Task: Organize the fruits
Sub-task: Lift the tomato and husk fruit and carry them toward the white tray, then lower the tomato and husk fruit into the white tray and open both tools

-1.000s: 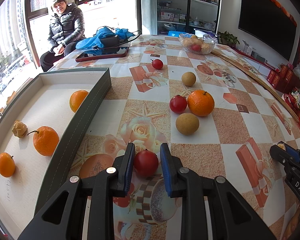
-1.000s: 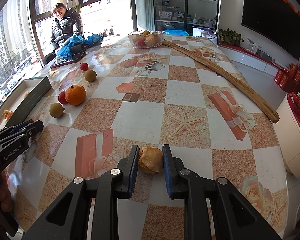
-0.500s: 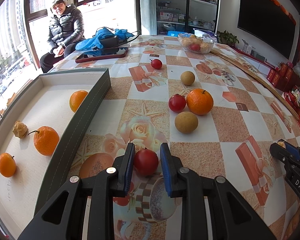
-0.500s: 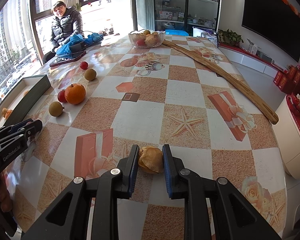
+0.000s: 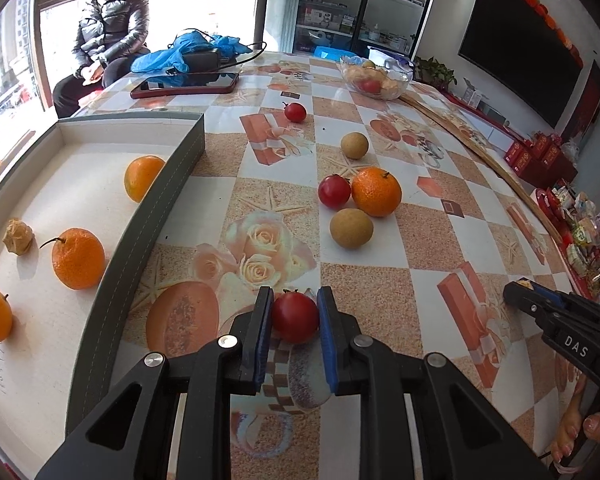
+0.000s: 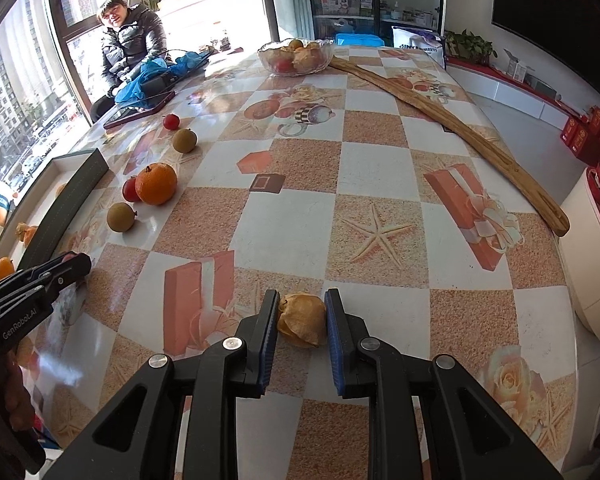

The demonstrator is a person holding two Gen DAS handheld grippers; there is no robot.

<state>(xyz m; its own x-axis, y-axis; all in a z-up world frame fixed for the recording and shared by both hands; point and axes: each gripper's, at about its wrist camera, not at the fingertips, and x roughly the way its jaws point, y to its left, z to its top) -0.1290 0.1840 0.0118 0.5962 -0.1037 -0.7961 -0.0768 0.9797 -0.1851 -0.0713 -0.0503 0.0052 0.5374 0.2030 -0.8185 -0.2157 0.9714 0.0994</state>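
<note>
In the left wrist view, the grey box (image 5: 156, 216) fills the left of the frame and already holds three oranges (image 5: 78, 258) and a husked berry (image 5: 18, 236), so it looks like the collecting place for the fruit. Loose fruit waits on the patterned table (image 5: 420, 240) at centre: a red tomato (image 5: 334, 191) touching a large orange (image 5: 376, 192), a brown longan (image 5: 351, 227) just below them, and another longan and tomato higher up. At lower centre the left gripper (image 5: 294, 316) is clamped on a small red tomato (image 5: 295, 317), both blue pads pressing its sides; the tomato seems to sit at or just above the cloth, and I cannot tell which. A grip this low and close to the box suits a short carry to the left. The right gripper shows at the right edge.

In the right wrist view, the right gripper (image 6: 302, 316) at lower centre is closed on a papery golden husked berry (image 6: 302, 320), pads touching both sides, with the husk near the table surface. The box is far off at the left edge, so this fruit probably faces the longer trip. A glass bowl (image 6: 296, 56) of fruit stands at the top, with a long wooden strip (image 6: 452, 120) running down the right.
</note>
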